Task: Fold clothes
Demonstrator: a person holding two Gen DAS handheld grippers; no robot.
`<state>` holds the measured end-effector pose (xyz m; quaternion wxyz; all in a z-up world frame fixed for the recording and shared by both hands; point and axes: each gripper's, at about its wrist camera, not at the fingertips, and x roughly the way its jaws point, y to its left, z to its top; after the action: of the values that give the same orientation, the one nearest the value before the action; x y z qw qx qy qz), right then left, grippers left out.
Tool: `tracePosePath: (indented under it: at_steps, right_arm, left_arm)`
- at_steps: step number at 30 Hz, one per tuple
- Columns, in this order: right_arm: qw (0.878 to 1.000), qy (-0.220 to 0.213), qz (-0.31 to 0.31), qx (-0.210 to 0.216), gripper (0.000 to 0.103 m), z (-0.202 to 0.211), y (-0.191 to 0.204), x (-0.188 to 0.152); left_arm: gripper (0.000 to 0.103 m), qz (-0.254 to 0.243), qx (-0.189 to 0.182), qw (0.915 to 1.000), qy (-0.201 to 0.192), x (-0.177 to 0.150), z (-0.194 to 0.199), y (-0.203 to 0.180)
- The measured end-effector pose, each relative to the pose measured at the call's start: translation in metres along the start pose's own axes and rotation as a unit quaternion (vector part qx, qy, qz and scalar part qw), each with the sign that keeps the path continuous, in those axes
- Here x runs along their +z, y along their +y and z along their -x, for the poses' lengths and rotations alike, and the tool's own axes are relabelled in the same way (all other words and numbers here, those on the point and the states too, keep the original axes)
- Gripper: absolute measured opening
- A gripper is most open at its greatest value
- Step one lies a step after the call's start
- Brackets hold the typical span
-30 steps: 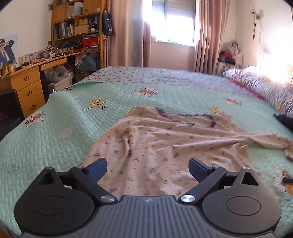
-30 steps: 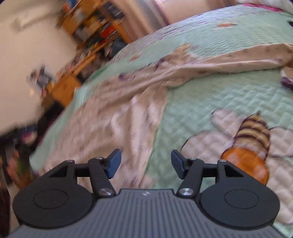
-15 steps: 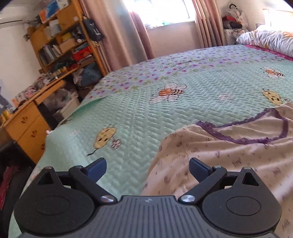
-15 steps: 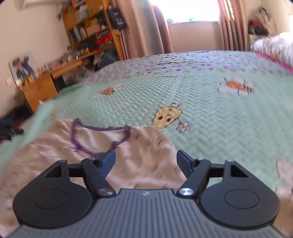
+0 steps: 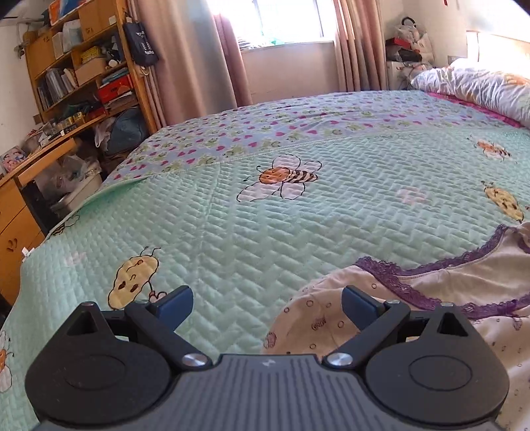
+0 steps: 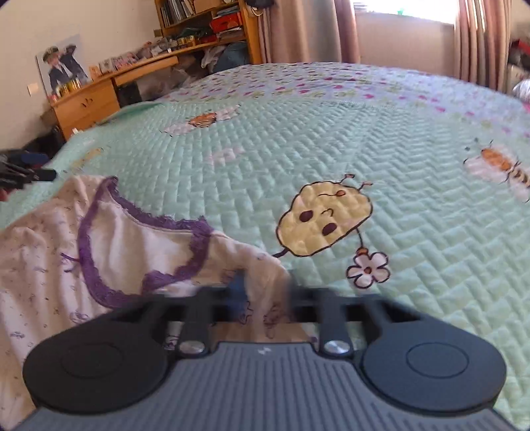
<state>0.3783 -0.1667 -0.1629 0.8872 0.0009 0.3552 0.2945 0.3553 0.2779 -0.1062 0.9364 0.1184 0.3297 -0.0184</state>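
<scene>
A cream patterned top with a purple lace neckline (image 5: 440, 281) lies flat on the green quilted bedspread (image 5: 265, 232). My left gripper (image 5: 267, 300) is open and low at the garment's left shoulder; cloth lies between the jaws, by the right finger (image 5: 359, 300). In the right wrist view the top (image 6: 109, 245) lies to the lower left. My right gripper (image 6: 265, 291) is blurred, its jaws drawn close together around the garment's right shoulder cloth.
A wooden desk and bookshelf (image 5: 76, 83) stand left of the bed, with curtains and a window (image 5: 285, 20) behind. A rolled duvet (image 5: 477, 86) lies at the bed's far right. The left gripper shows at the left edge of the right wrist view (image 6: 23, 172).
Both grippers have moved forward to the garment's shoulders. The right jaws have closed in on the shoulder cloth. The left jaws stay open.
</scene>
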Motion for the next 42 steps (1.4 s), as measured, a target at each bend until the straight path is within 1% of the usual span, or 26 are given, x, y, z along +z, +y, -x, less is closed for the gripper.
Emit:
tracePosePath:
  at_steps: [4,7,9,11,13,16,17,18,19,20,21,22,23,25,26,29,30,32,35,37,38,39,40,41,42]
  right_arm:
    - [1.000,-0.003,0.005,0.002,0.004,0.003,0.002,-0.005]
    - [1.000,-0.005,0.009,0.004,0.004,0.005,0.004,-0.009]
    - [1.000,-0.005,0.012,0.005,0.004,0.005,0.004,-0.010]
    - [1.000,-0.004,0.015,0.005,0.004,0.003,0.002,-0.009]
    - [1.000,-0.004,0.015,0.008,0.004,0.002,0.000,-0.009]
    - [1.000,-0.004,0.014,0.011,0.005,0.002,-0.002,-0.011]
    - [1.000,-0.003,0.014,0.011,0.006,0.001,-0.002,-0.011]
    - [1.000,-0.003,0.015,0.010,0.006,0.001,-0.002,-0.010]
    - [1.000,-0.002,0.015,0.009,0.006,0.001,-0.001,-0.010]
    - [1.000,-0.001,0.017,0.007,0.006,0.001,0.000,-0.009]
    - [1.000,0.000,0.021,0.003,0.006,0.001,0.002,-0.009]
    - [1.000,0.001,0.025,-0.001,0.006,0.001,0.005,-0.008]
    - [0.999,-0.005,0.039,-0.015,0.005,0.003,0.010,-0.007]
    - [0.995,-0.024,0.078,-0.058,0.004,0.010,0.025,-0.003]
    - [0.992,-0.033,0.097,-0.079,0.004,0.013,0.032,-0.001]
    - [0.976,-0.062,0.155,-0.141,0.004,0.024,0.054,0.004]
    - [0.971,-0.072,0.164,-0.159,0.004,0.027,0.057,0.010]
    - [0.962,-0.092,0.171,-0.192,0.004,0.033,0.058,0.025]
    - [0.953,-0.118,0.162,-0.226,0.004,0.032,0.052,0.056]
    - [0.947,-0.131,0.150,-0.252,0.004,0.021,0.043,0.077]
    - [0.944,-0.137,0.141,-0.265,0.004,0.013,0.038,0.087]
    - [0.947,-0.134,0.121,-0.264,0.007,0.000,0.029,0.096]
    - [0.953,-0.126,0.096,-0.257,0.013,-0.013,0.018,0.103]
    - [0.962,-0.120,0.055,-0.238,0.020,-0.024,0.005,0.106]
    - [0.970,-0.116,0.006,-0.214,0.025,-0.032,-0.010,0.107]
  left_arm:
    - [0.096,-0.044,0.012,0.9989,-0.003,0.003,-0.012,-0.007]
    - [0.096,-0.053,-0.013,0.9985,-0.005,0.005,-0.016,-0.004]
    - [0.096,-0.062,-0.043,0.9972,0.000,0.005,-0.019,-0.004]
    - [0.096,-0.079,-0.056,0.9952,0.004,0.004,-0.024,-0.008]
    - [0.096,-0.088,-0.057,0.9944,0.009,0.003,-0.033,-0.012]
    - [0.095,-0.078,-0.096,0.9916,0.040,0.001,-0.049,-0.017]
    - [0.092,-0.074,-0.109,0.9900,0.050,0.000,-0.055,-0.019]
    - [0.083,-0.070,-0.122,0.9882,0.061,-0.001,-0.060,-0.021]
    - [0.078,-0.066,-0.135,0.9860,0.071,-0.002,-0.065,-0.023]
    - [0.059,-0.063,-0.148,0.9835,0.082,-0.003,-0.071,-0.025]
    - [0.038,-0.052,-0.155,0.9834,0.078,-0.003,-0.071,-0.026]
    - [0.025,-0.040,-0.161,0.9835,0.073,-0.003,-0.070,-0.027]
    - [0.006,-0.051,-0.138,0.9871,0.064,-0.001,-0.065,-0.033]
    - [0.006,-0.078,-0.084,0.9923,0.047,0.001,-0.054,-0.045]
    - [0.006,-0.091,-0.057,0.9935,0.038,0.002,-0.048,-0.052]
    - [0.006,-0.108,-0.016,0.9940,-0.002,0.023,-0.030,-0.060]
    - [0.006,-0.113,-0.003,0.9935,-0.015,0.030,-0.024,-0.063]
    - [0.006,-0.123,0.022,0.9913,-0.041,0.044,-0.012,-0.068]
    - [0.006,-0.103,0.063,0.9903,-0.068,0.072,-0.013,-0.064]
    - [0.007,-0.093,0.101,0.9868,-0.087,0.087,-0.023,-0.065]
    - [0.010,-0.089,0.125,0.9843,-0.088,0.091,-0.032,-0.067]
    - [0.022,-0.085,0.149,0.9812,-0.088,0.095,-0.042,-0.069]
    - [0.031,-0.077,0.157,0.9825,-0.063,0.095,-0.057,-0.069]
    - [0.050,-0.075,0.162,0.9831,-0.039,0.089,-0.068,-0.068]
    - [0.054,-0.074,0.167,0.9831,-0.016,0.083,-0.079,-0.067]
